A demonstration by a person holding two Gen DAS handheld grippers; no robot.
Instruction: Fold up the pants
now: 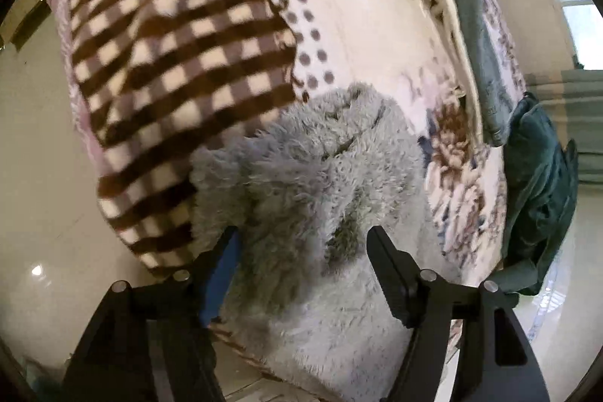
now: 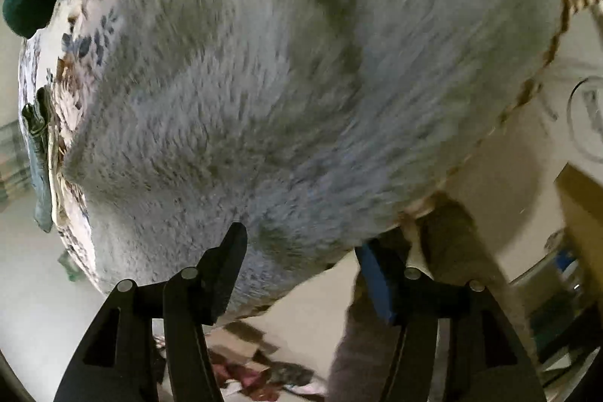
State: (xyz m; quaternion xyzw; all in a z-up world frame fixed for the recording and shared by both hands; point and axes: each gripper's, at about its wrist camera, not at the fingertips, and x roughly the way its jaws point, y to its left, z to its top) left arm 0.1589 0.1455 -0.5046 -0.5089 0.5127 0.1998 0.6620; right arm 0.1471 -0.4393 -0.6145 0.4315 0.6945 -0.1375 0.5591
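Note:
The pants are fluffy light grey fleece (image 1: 320, 176), lying bunched on a floral bedspread (image 1: 361, 25) near the bed's front edge. My left gripper (image 1: 301, 243) is open just above the near part of the pants, its fingers apart on either side of the fleece. In the right wrist view the same grey pants (image 2: 282, 81) fill most of the frame. My right gripper (image 2: 301, 240) is open at the pants' near edge, where the fabric hangs over the bed edge. Neither gripper holds fabric.
A brown and cream checked blanket (image 1: 169, 44) lies on the left of the bed. Dark green garments (image 1: 478, 44) lie at the right, and one (image 1: 539, 191) hangs off the bed edge. Glossy floor (image 1: 37, 194) surrounds the bed; a person's leg (image 2: 377, 345) stands near my right gripper.

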